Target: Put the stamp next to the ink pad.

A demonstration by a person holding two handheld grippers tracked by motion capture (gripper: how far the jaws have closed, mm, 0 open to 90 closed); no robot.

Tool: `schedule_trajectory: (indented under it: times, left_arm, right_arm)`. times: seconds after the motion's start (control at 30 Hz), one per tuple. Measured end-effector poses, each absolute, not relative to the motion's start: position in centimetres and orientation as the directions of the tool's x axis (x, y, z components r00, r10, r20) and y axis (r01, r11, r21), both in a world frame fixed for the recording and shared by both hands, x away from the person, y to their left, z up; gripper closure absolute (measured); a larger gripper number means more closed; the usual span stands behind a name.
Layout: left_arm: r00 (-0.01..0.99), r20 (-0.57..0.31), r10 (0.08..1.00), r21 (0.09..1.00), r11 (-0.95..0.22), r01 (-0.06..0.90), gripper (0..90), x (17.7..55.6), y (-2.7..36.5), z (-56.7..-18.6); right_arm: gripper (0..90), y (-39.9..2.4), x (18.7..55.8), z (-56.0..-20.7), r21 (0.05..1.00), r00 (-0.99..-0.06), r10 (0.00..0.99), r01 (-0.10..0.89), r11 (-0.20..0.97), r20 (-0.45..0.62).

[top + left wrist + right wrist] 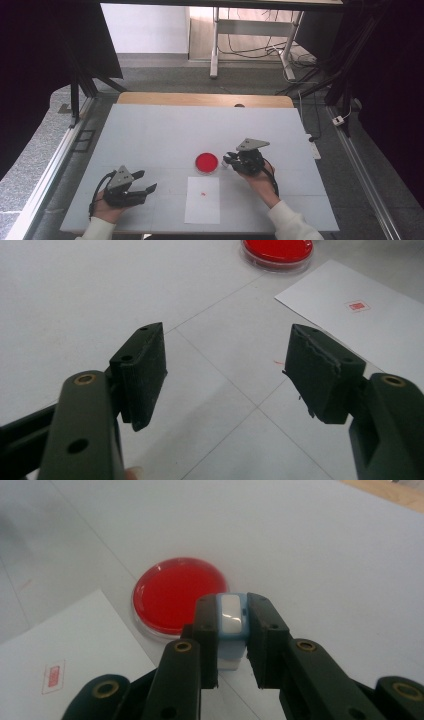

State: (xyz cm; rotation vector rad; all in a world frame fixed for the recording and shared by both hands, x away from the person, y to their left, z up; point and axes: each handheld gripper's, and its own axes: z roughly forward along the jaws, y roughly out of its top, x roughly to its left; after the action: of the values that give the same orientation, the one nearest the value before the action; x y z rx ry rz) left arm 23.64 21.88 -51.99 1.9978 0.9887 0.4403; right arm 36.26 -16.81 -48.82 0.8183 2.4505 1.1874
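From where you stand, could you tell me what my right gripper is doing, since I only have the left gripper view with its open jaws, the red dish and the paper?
Observer: The right gripper is shut on a small blue and white stamp, just beside the red ink pad.
Operator: Thank you. Is the stamp touching the pad?
Observer: It's beside the pad's rim, and I can't tell whether they touch.
Operator: And where is my left gripper relative to the paper?
Observer: In the high view the left gripper rests low at the left of the white paper, jaws pointing toward it.
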Motion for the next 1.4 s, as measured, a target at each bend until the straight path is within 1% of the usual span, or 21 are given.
schedule_trajectory:
  times: [0.13, 0.43, 0.53, 0.67, 0.8, 1.07, 1.2, 1.4]
  left_arm:
    - [0.628, -0.047, 0.776, 0.813, -0.336, 0.476, 32.5, 23.5, 21.9, -52.0]
    - [0.628, -0.043, 0.777, 0.812, -0.340, 0.475, 32.3, 23.4, 21.9, -52.0]
    - [0.628, -0.041, 0.777, 0.812, -0.340, 0.474, 32.2, 23.4, 21.9, -52.0]
    - [0.626, -0.040, 0.779, 0.812, -0.340, 0.474, 32.1, 23.4, 21.9, -52.0]
    - [0.623, -0.041, 0.781, 0.812, -0.337, 0.477, 32.1, 23.4, 22.1, -52.0]
    - [0.612, -0.048, 0.789, 0.811, -0.327, 0.485, 32.1, 23.4, 22.6, -52.1]
    - [0.609, -0.049, 0.791, 0.814, -0.322, 0.483, 32.1, 23.2, 22.8, -52.1]
    - [0.615, -0.050, 0.787, 0.813, -0.325, 0.483, 32.1, 23.3, 22.6, -52.1]
  right_arm:
    - [74.9, -16.2, 36.3, -49.3, 0.767, -0.800, 0.598, 0.359, 0.532, -0.040]
    - [73.2, -16.2, 36.6, -49.7, 0.758, -0.794, 0.608, 0.380, 0.530, -0.027]
    - [67.7, -16.1, 36.6, -49.8, 0.759, -0.794, 0.608, 0.380, 0.529, -0.027]
    - [55.3, -16.1, 36.5, -49.6, 0.774, -0.785, 0.619, 0.372, 0.513, -0.034]
    - [50.1, -16.8, 36.1, -48.9, 0.804, -0.782, 0.623, 0.358, 0.474, -0.020]
    - [46.3, -20.5, 34.3, -47.8, 0.852, -0.791, 0.612, 0.322, 0.412, 0.003]
    - [46.0, -22.5, 32.9, -48.0, 0.867, -0.785, 0.620, 0.300, 0.397, -0.012]
    - [45.6, -25.9, 31.1, -48.4, 0.879, -0.763, 0.646, 0.294, 0.375, -0.020]
